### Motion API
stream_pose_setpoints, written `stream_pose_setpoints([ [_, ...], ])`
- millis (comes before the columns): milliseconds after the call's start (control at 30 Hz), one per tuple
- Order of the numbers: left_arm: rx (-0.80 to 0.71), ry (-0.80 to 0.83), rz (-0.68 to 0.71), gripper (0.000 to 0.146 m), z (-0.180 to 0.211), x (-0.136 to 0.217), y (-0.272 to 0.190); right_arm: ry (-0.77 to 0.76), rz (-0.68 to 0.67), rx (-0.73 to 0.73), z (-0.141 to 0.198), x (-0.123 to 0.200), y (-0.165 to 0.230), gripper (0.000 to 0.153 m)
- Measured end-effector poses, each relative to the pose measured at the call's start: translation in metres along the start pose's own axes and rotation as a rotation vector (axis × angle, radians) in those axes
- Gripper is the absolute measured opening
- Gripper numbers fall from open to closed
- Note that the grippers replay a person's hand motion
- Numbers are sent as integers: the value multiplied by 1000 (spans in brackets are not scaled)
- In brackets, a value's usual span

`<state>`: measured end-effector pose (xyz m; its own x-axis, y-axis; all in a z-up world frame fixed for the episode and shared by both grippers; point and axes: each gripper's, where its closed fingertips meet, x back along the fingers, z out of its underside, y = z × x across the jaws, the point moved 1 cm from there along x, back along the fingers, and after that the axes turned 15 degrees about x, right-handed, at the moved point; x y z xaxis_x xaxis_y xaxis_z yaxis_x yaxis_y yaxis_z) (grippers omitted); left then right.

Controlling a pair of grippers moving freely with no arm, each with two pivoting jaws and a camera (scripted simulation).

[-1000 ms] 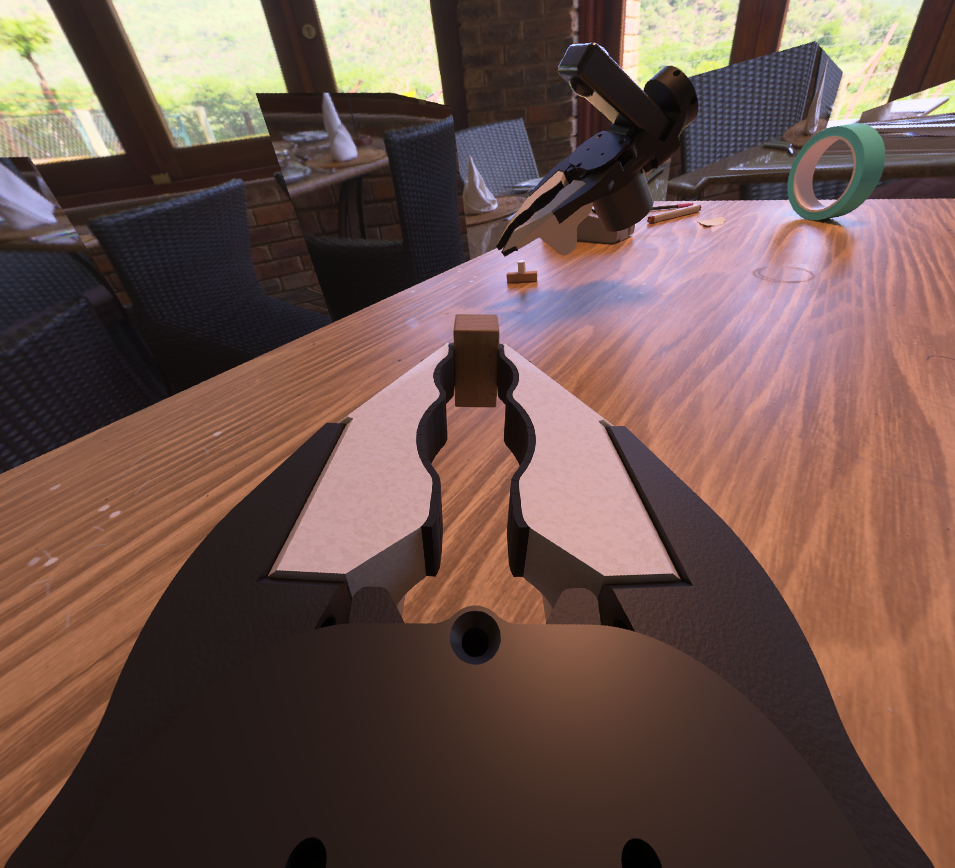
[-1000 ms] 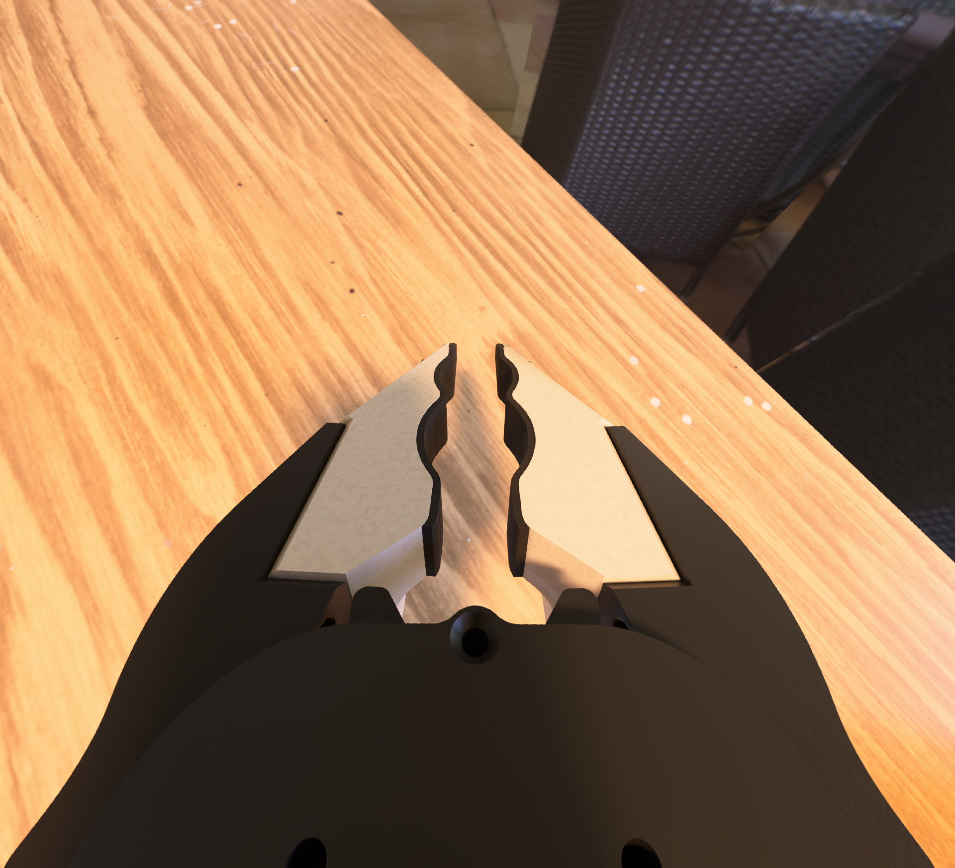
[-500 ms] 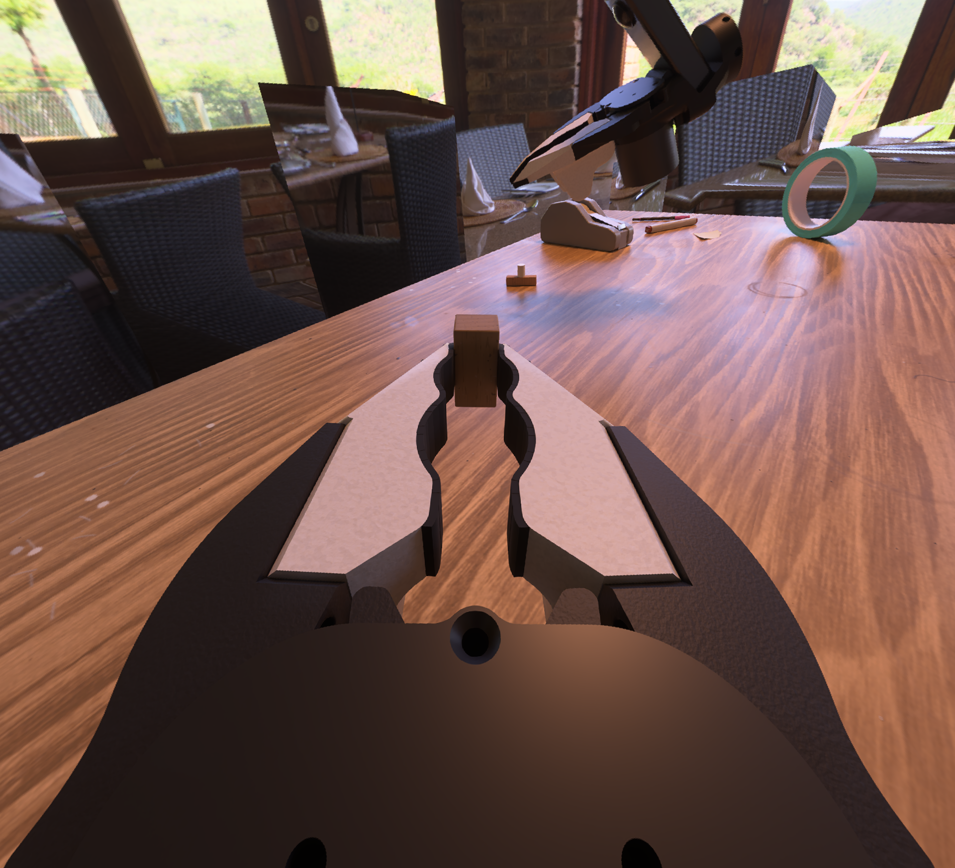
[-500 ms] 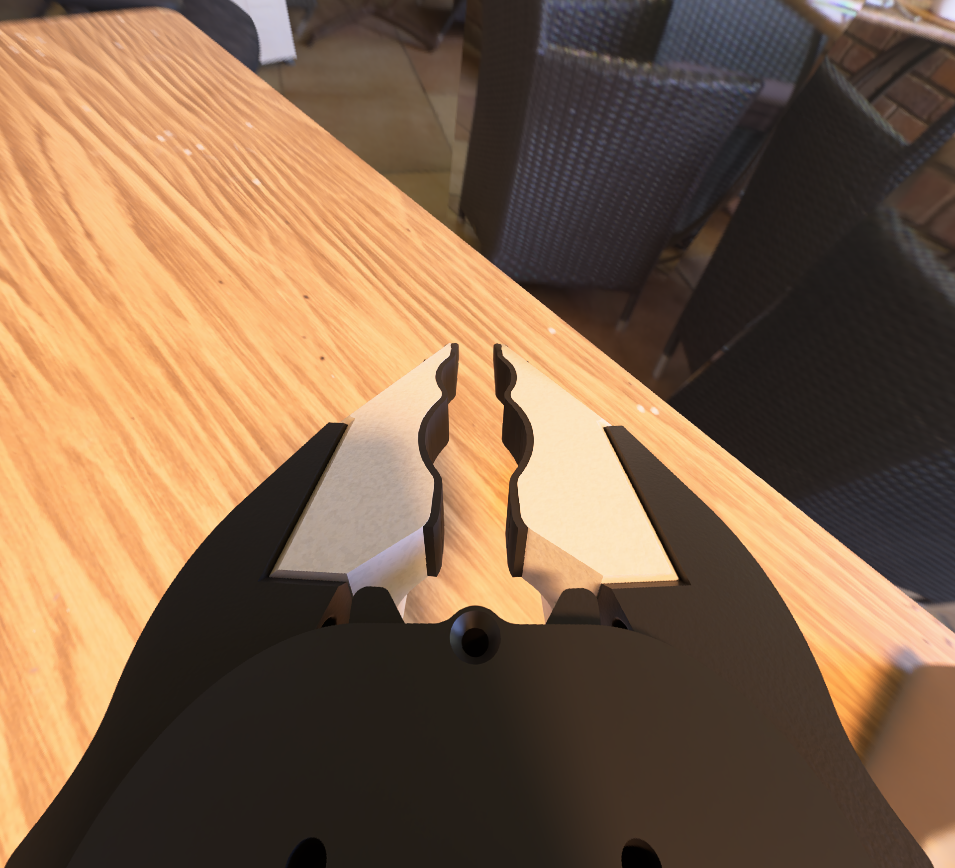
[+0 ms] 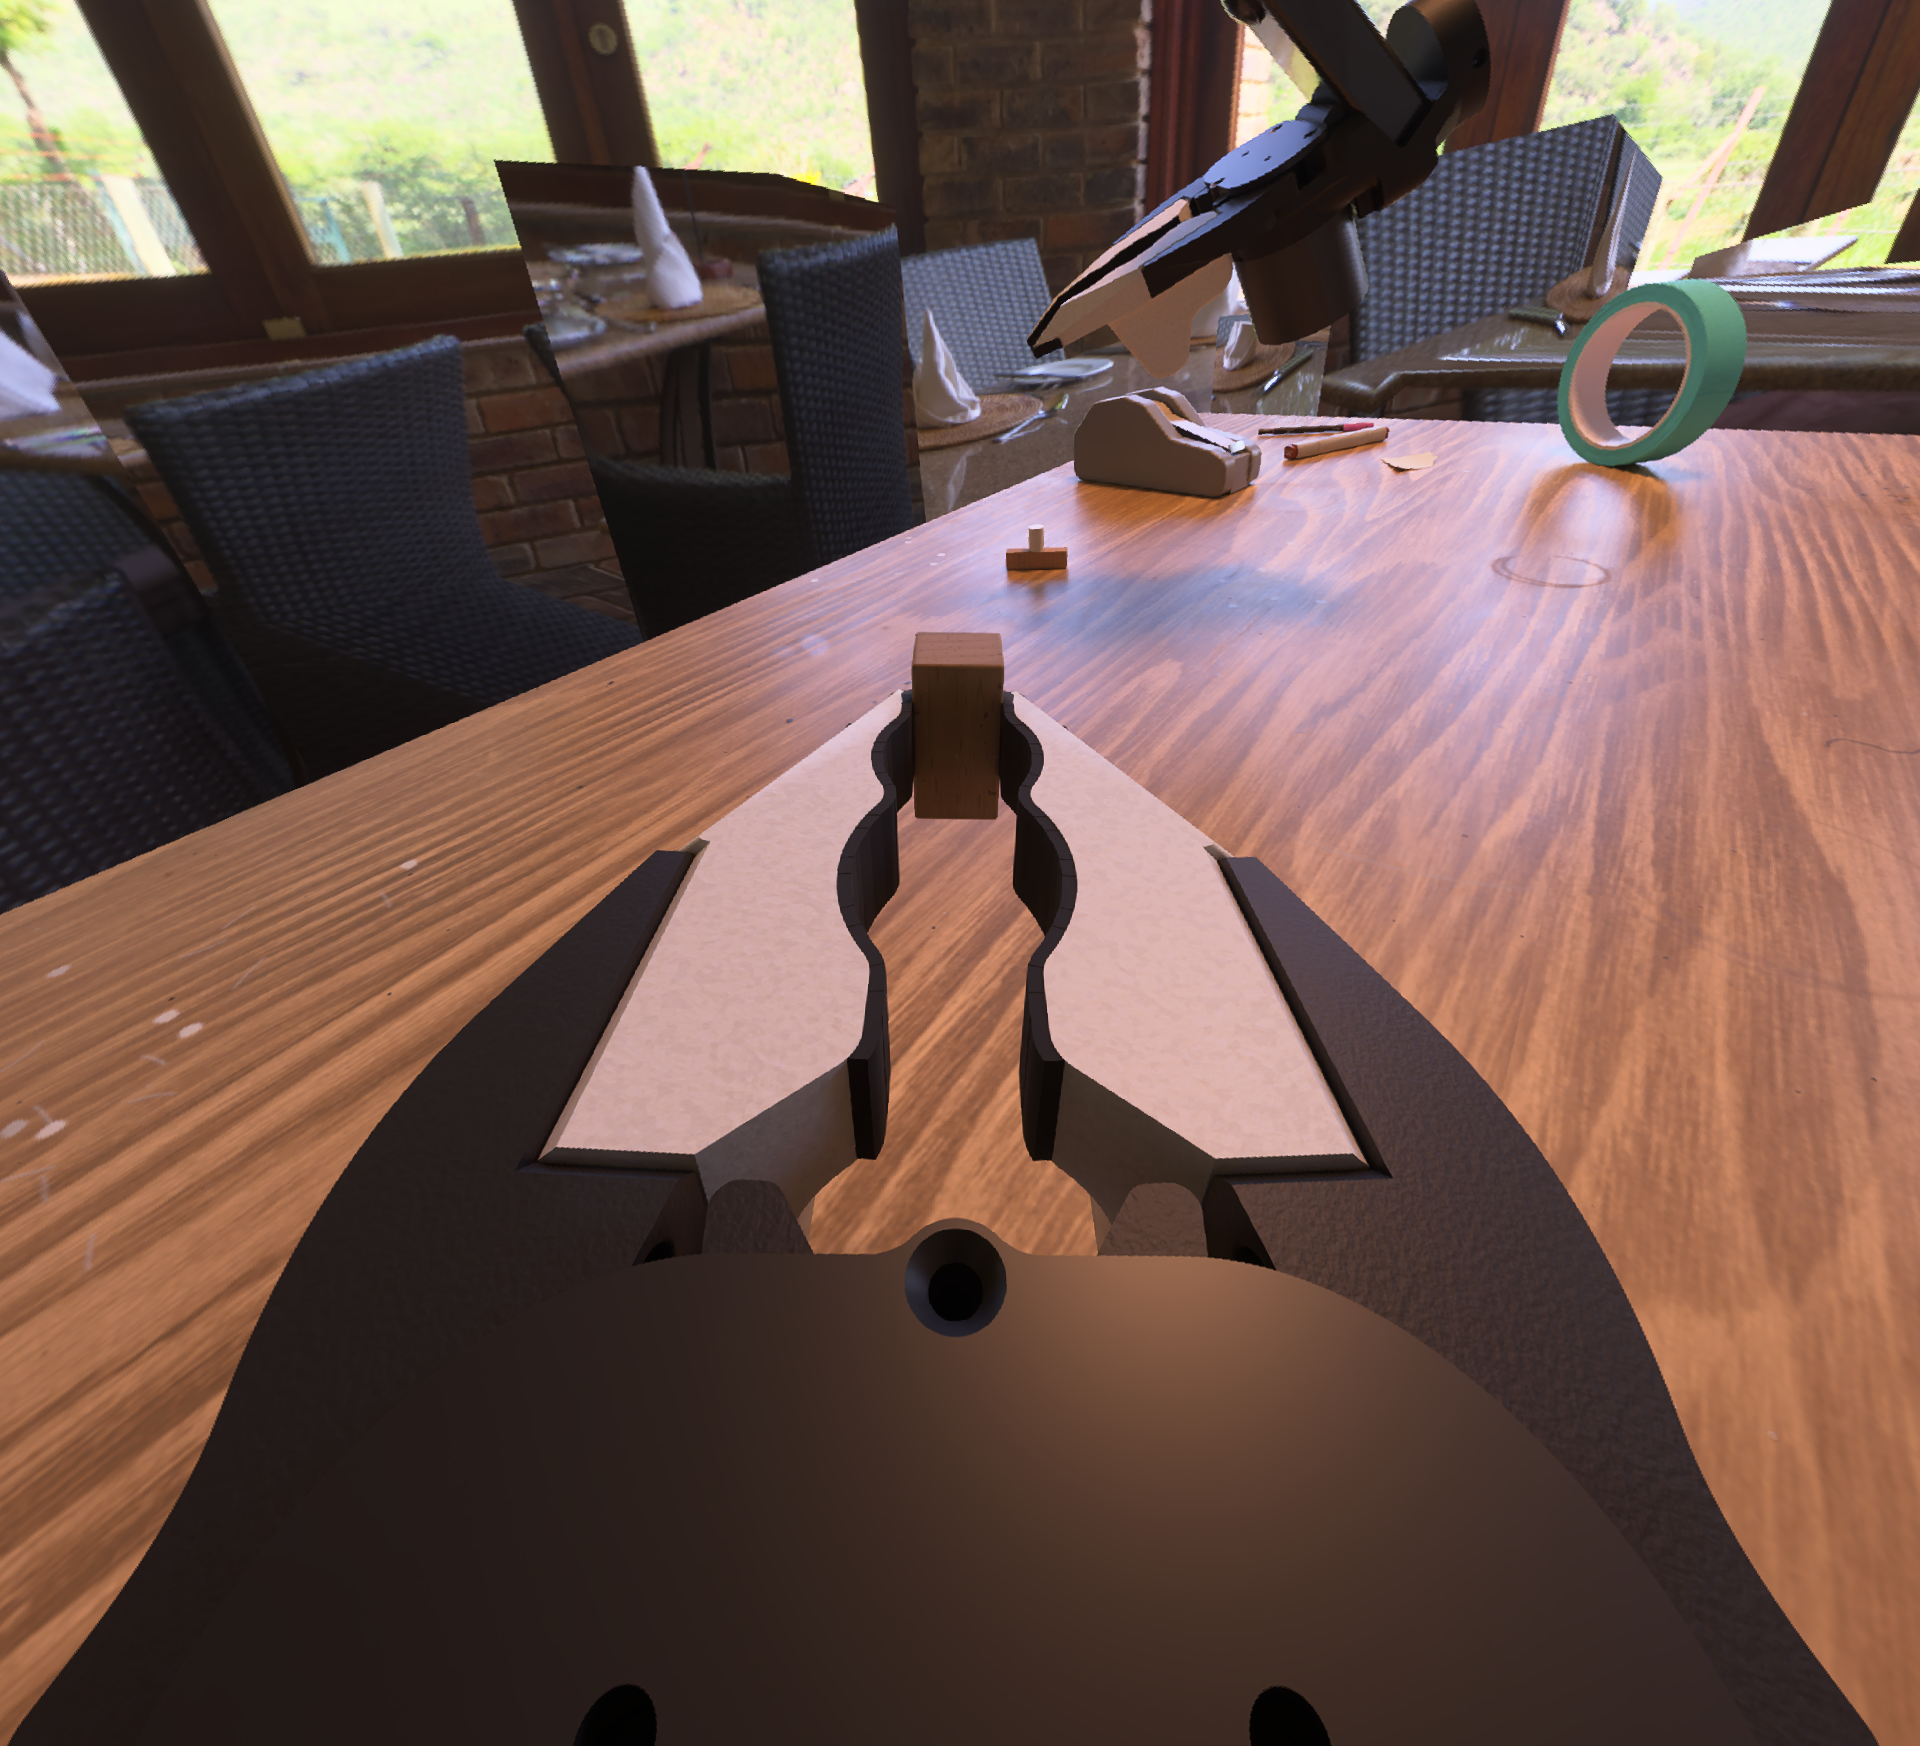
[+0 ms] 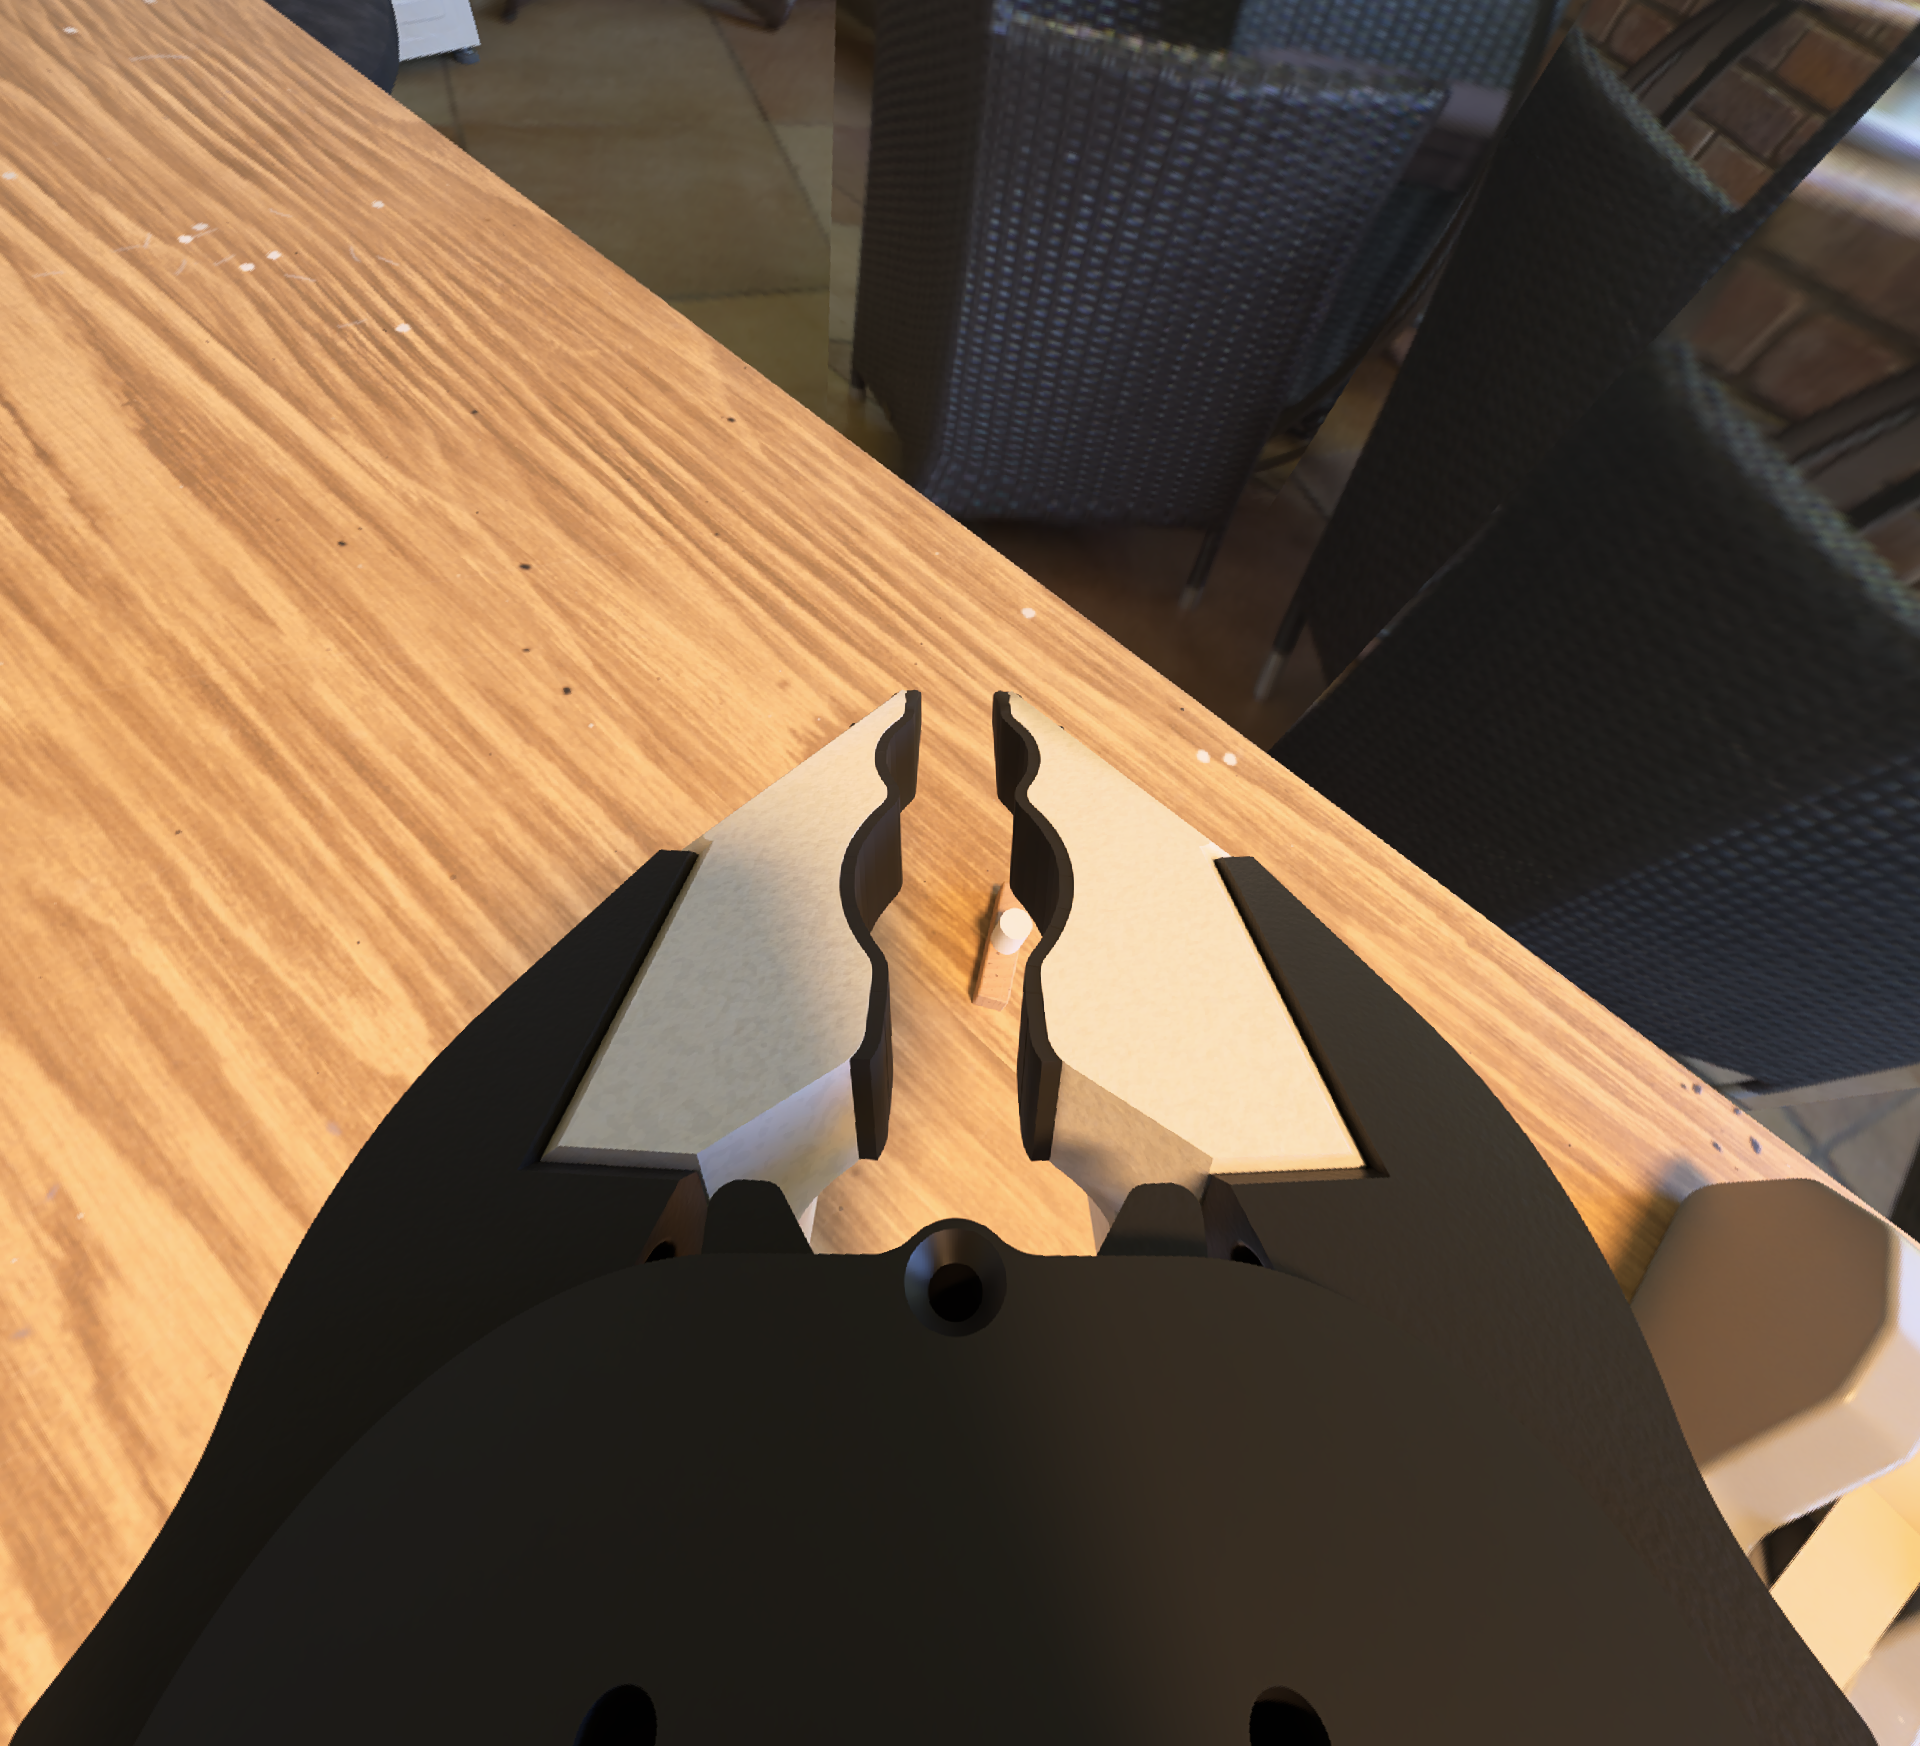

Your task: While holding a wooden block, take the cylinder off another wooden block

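Observation:
My left gripper (image 5: pixel 956 709) is shut on a small upright wooden block (image 5: pixel 956 740) and holds it just above the wooden table (image 5: pixel 1455 865). Farther off, a flat wooden block (image 5: pixel 1036 560) lies near the table's left edge with a short white cylinder (image 5: pixel 1035 539) standing on it. My right gripper (image 5: pixel 1044 335) hovers high above and beyond that block, tilted down. In the right wrist view my right gripper (image 6: pixel 956 704) is open by a narrow gap and empty. The block (image 6: pixel 992 979) and cylinder (image 6: pixel 1010 927) show far below between its fingers, next to the right finger.
A grey tape dispenser (image 5: pixel 1164 449) (image 6: pixel 1787 1384), a pen (image 5: pixel 1335 444) and a green tape roll (image 5: pixel 1652 377) stand at the table's far end. Dark wicker chairs (image 5: pixel 343 533) (image 6: pixel 1143 262) line the table's edge (image 6: pixel 1143 657).
My right gripper has risen and swung back; the block with the cylinder has come into its view between the fingers. My left gripper still holds its block, nearly unmoved.

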<state>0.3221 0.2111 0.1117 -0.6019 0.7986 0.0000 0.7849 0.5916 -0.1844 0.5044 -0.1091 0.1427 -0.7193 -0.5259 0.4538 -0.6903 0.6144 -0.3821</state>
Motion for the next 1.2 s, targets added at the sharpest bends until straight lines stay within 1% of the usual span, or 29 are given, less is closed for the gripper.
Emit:
stream_pose_setpoints([
  [433, -2, 3, 3, 15, 0, 0, -1, -5, 22, -30, 1, 3, -6, 14],
  [1067, 3, 4, 7, 15, 0, 0, 0, 12, 29, -15, 0, 14, -13, 14],
  [1133, 0, 6, 8, 15, 1, 0, -1, 63, 10, 22, 6, 13, -10, 14],
  [1167, -3, 9, 8, 15, 1, -1, -1, 112, 14, 82, 10, 12, -10, 13],
  [1200, -7, 12, 8, 15, 1, -1, -1, 179, 35, 175, 16, 13, -13, 13],
])
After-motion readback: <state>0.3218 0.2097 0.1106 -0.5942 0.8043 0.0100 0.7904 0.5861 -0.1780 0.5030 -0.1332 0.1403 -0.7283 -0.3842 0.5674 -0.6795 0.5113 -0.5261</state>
